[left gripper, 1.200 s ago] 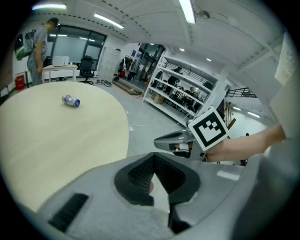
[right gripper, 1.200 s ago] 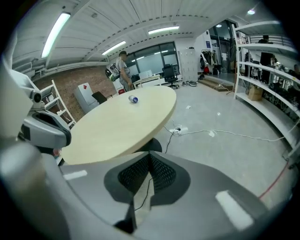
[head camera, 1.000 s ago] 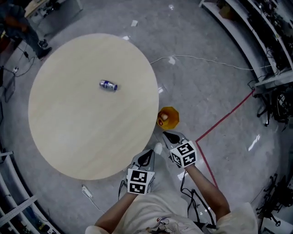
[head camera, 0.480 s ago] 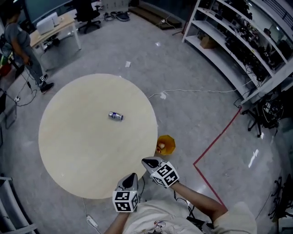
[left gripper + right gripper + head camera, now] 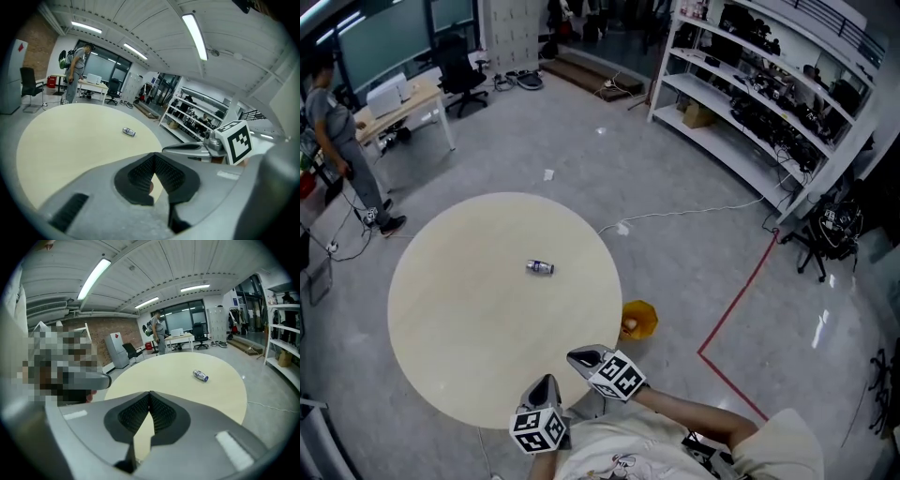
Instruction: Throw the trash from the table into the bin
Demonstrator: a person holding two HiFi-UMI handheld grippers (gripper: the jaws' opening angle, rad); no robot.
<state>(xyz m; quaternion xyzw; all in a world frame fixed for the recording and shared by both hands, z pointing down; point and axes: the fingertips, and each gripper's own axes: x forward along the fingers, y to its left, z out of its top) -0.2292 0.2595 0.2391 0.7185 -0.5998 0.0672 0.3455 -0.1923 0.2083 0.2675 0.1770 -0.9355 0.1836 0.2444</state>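
A small silver and blue can (image 5: 540,267) lies on its side near the middle of the round pale table (image 5: 459,328); it also shows in the left gripper view (image 5: 129,131) and the right gripper view (image 5: 200,375). The orange bin (image 5: 639,320) stands on the floor against the table's right edge, with a pale item inside. My left gripper (image 5: 549,378) (image 5: 153,155) is shut and holds nothing, over the table's near edge. My right gripper (image 5: 572,355) (image 5: 150,393) is shut and empty, just right of the left one and short of the bin. Both point toward the can from well away.
A person (image 5: 328,122) stands by a desk (image 5: 403,98) at the far left. Shelving (image 5: 769,103) runs along the right. A red floor line (image 5: 736,309) and a white cable (image 5: 675,214) lie right of the table. An office chair (image 5: 450,66) stands at the back.
Both grippers have drawn back from beside the bin and risen, now nearer my body at the table's near edge. The head view has lifted and shows more of the room. The can lies where it was.
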